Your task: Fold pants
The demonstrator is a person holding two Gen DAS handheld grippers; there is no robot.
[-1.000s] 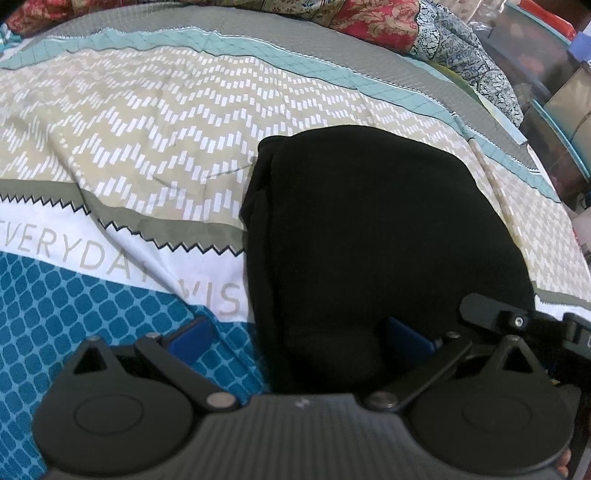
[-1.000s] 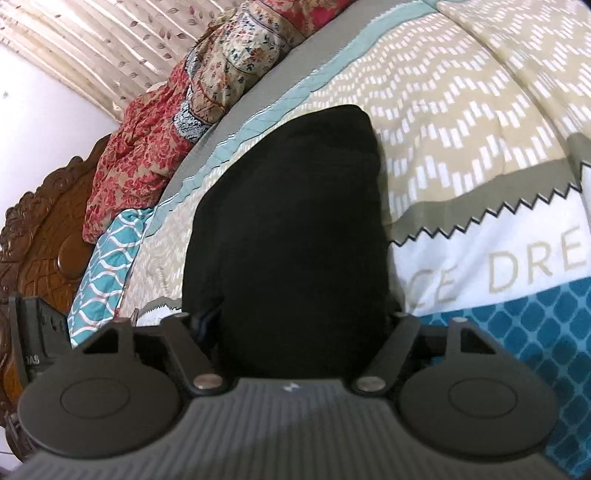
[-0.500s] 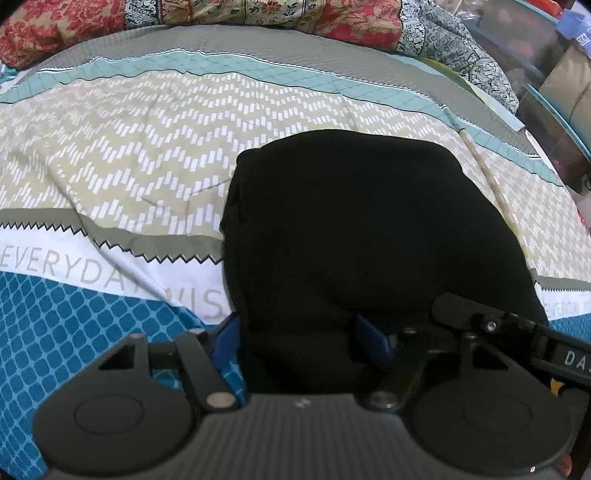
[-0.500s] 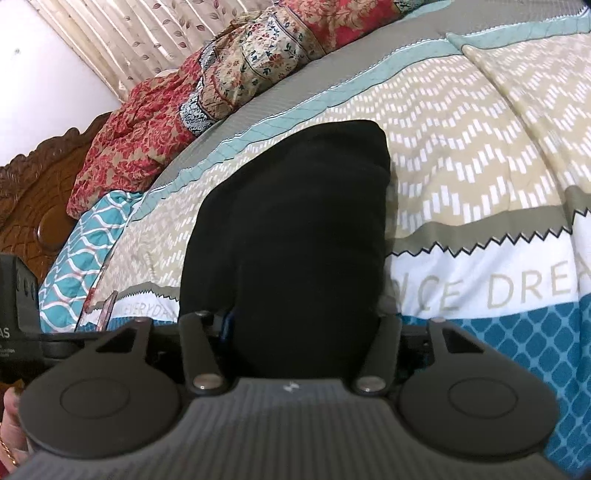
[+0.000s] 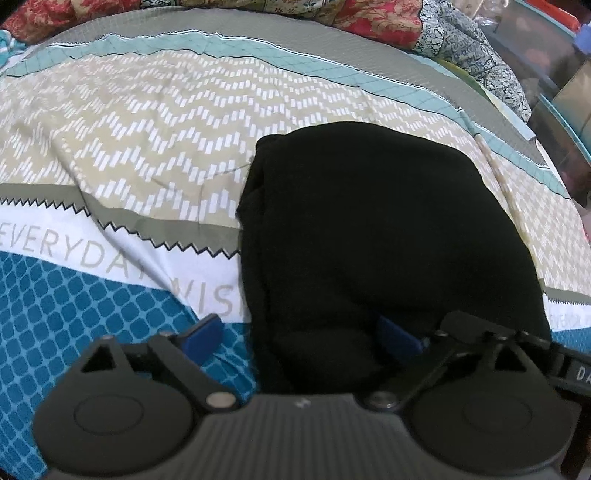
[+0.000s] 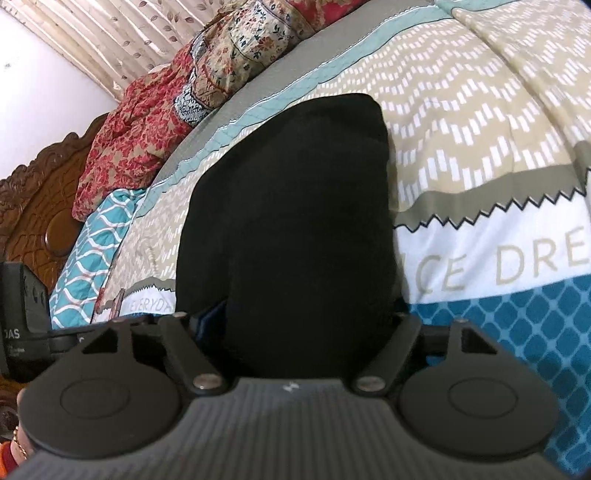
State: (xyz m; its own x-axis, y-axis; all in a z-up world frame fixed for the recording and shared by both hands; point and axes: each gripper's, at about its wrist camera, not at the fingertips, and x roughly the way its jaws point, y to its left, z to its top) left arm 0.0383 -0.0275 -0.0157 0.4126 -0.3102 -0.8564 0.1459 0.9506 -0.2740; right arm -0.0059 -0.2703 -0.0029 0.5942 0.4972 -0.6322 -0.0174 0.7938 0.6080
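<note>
Around the pants (image 5: 369, 236) the bedspread (image 5: 147, 155) lies flat and open: to their left I can pass freely. Beyond the pants, a heap of clothes (image 5: 376, 18) closes the far edge. To their right, my other gripper (image 5: 517, 343) stands close, and shelves (image 5: 561, 92) stand past the bed.
</note>
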